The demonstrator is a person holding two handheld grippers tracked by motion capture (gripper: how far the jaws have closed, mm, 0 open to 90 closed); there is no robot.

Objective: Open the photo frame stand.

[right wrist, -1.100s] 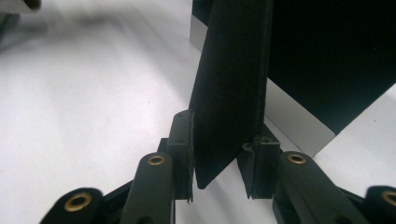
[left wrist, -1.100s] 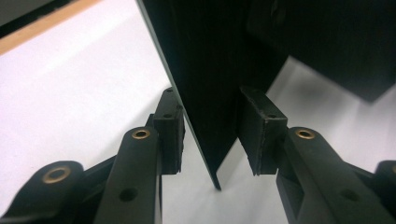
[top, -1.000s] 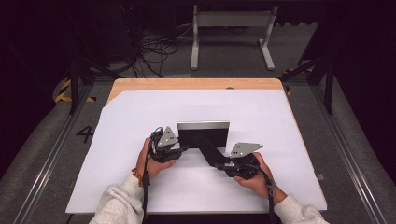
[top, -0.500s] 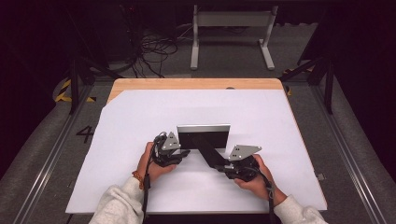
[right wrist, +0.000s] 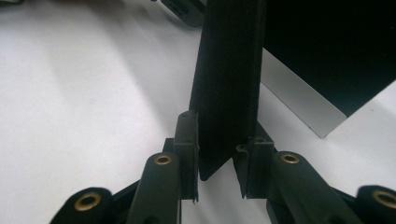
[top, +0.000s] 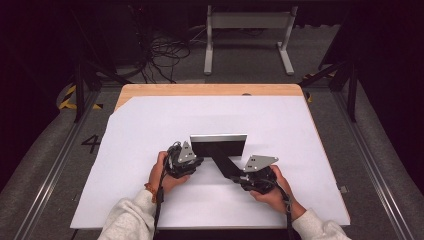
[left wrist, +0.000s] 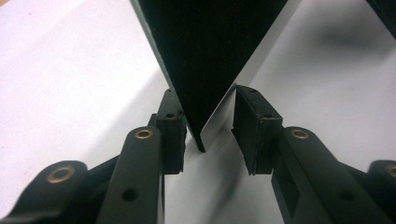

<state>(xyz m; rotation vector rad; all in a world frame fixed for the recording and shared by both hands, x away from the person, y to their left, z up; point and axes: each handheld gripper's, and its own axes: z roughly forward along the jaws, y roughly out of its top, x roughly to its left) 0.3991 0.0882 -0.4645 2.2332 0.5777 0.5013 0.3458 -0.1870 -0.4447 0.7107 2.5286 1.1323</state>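
A wooden table [top: 210,89], seen from above, is covered almost wholly by a white sheet [top: 150,125]; a strip of bare wood shows along the far edge. On the near middle of the sheet lies a black folded piece [top: 218,148], a flat dark panel with a pale grey band along its far edge and a narrow dark strip running from its near side diagonally toward the person's right.

The person's two sleeved forearms enter from the bottom edge. The left gripper [top: 192,162] is held at the panel's near left corner; the right gripper [top: 239,176] is held at the near end of the diagonal strip. Each carries a grey three-cornered plate on top.

In the left gripper view, a pointed corner of the black folded piece [left wrist: 205,60] comes down between the two black jaws of the left gripper [left wrist: 208,128]. The left-hand pad lies against the dark edge; the right-hand pad stands just beside the pale edge, with a narrow gap, so whether the corner is clamped cannot be told.

In the right gripper view, the strip of the black folded piece [right wrist: 229,79] stands upright between the jaws of the right gripper [right wrist: 219,154], both pads meeting its sides near its lower tip: the jaws are closed on the strip. Behind it the panel's pale band lies on the white sheet [right wrist: 84,93].
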